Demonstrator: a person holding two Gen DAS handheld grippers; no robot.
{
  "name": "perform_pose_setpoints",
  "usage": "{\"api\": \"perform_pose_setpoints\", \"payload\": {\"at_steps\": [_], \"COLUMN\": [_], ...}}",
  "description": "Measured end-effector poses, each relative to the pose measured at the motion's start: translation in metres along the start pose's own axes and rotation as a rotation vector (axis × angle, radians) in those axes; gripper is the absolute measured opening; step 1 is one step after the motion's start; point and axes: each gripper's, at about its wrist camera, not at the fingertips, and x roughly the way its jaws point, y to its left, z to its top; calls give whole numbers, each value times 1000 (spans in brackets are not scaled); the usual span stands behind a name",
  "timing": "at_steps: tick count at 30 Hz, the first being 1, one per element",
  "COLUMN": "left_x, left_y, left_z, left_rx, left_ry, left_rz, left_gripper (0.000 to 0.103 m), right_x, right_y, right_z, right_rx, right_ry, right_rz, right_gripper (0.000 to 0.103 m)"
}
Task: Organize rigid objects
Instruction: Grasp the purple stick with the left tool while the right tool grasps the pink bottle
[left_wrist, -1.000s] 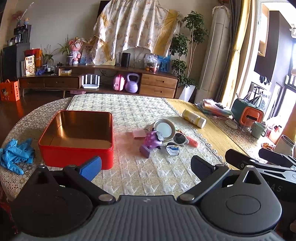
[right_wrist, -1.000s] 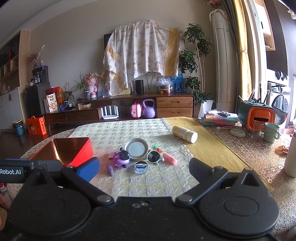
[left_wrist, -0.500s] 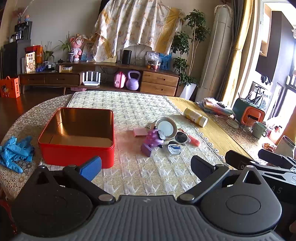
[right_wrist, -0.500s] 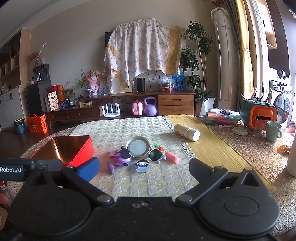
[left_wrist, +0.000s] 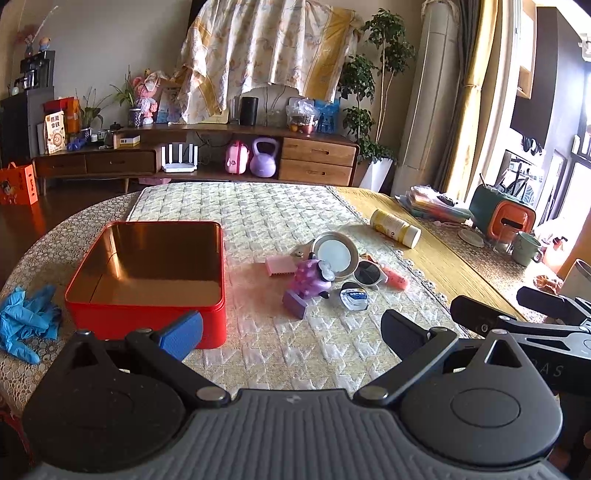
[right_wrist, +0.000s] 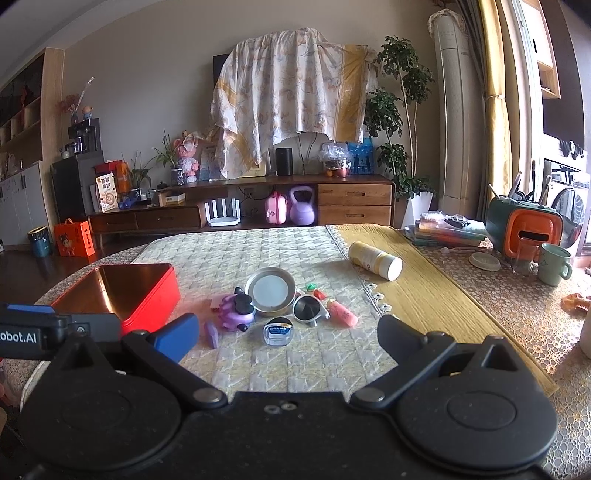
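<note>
An open, empty red tin box (left_wrist: 147, 273) (right_wrist: 122, 295) sits on the quilted mat at the left. To its right lies a cluster: a purple toy figure (left_wrist: 310, 282) (right_wrist: 236, 314), a round metal dish (left_wrist: 336, 254) (right_wrist: 271, 291), a pink comb (left_wrist: 279, 266), sunglasses (left_wrist: 367, 273) (right_wrist: 308, 308), a small round tin (left_wrist: 354, 297) (right_wrist: 278, 331) and a pink tube (left_wrist: 397, 278) (right_wrist: 342, 314). My left gripper (left_wrist: 291, 328) is open and empty, near the table's front. My right gripper (right_wrist: 286, 334) is open and empty, just short of the cluster.
A yellow bottle (left_wrist: 395, 228) (right_wrist: 375, 260) lies on the wooden runner. Blue gloves (left_wrist: 26, 321) lie at the left edge. A mug (right_wrist: 553, 264), a glass, an orange-green holder (right_wrist: 524, 229) and stacked books (right_wrist: 447, 230) stand at the right.
Both cameras have tilted slightly, so the table objects sit a little lower in view. Nothing on the table has moved and both grippers stay open.
</note>
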Motion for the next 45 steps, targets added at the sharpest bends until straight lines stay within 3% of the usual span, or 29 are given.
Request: {"api": "perform_pose_setpoints", "payload": {"at_steps": [8,23,25,27,30,40,45], "left_x": [34,131,142,151,162,190,194], "left_y": [-15,-45,-47,-48,-46,-39,-35], "left_z": [15,10,8,5,3,-5,-6], "left_rx": [68,135,144,150,144,132,113], "left_ry": [-17,74,80,82,95,165,174], "left_rz": [8,30,58,79,103,153,155], "left_gripper": [103,103,103,103,102,65,54], "right_x": [39,139,154,169,184,209,215], "right_y": [-26,-74,-78,-81,-83,-85,-85], "right_z": [-1,6,8,9,8,5,6], "right_rx": [-58,-173,-183,-193,-208,-241,-231], "right_ry": [56,192,206,224,244,287,287], "right_rz": [7,65,70,76,83,112,129], "right_gripper": [102,95,91,78,73,48,37]}}
